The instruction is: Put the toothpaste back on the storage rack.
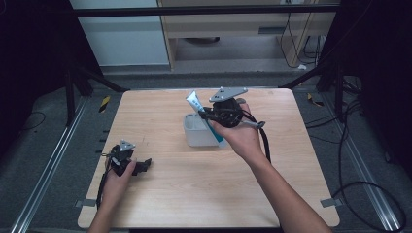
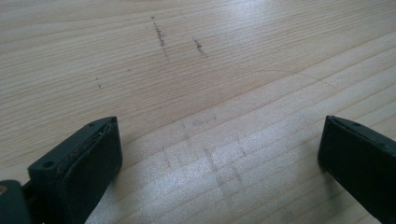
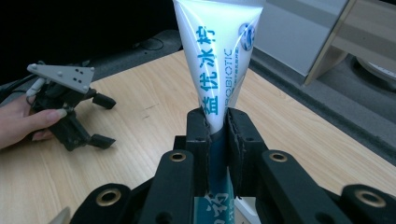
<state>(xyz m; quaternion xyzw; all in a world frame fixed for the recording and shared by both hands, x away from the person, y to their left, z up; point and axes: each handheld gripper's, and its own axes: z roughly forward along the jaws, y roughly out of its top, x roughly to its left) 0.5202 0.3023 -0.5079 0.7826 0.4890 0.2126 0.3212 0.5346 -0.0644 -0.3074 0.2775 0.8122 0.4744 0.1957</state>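
A white and teal toothpaste tube (image 1: pixel 195 102) stands tilted in a white square container (image 1: pixel 196 137) at the middle of the wooden table (image 1: pixel 204 194). My right gripper (image 1: pixel 207 117) is shut on the tube partway up, held above the container's right side. In the right gripper view the jaws (image 3: pixel 217 122) pinch the tube (image 3: pixel 219 56), whose flat crimped end points up. My left gripper (image 1: pixel 144 166) rests on the table at the front left, open. The left gripper view has bare wood between its jaws (image 2: pixel 219 158). The right gripper view also takes in the left gripper (image 3: pixel 106 120).
Metal rails run along both sides of the table on the grey floor. Black frame legs and cables stand at the far corners. Beyond the far edge are a wooden cabinet and a white panel.
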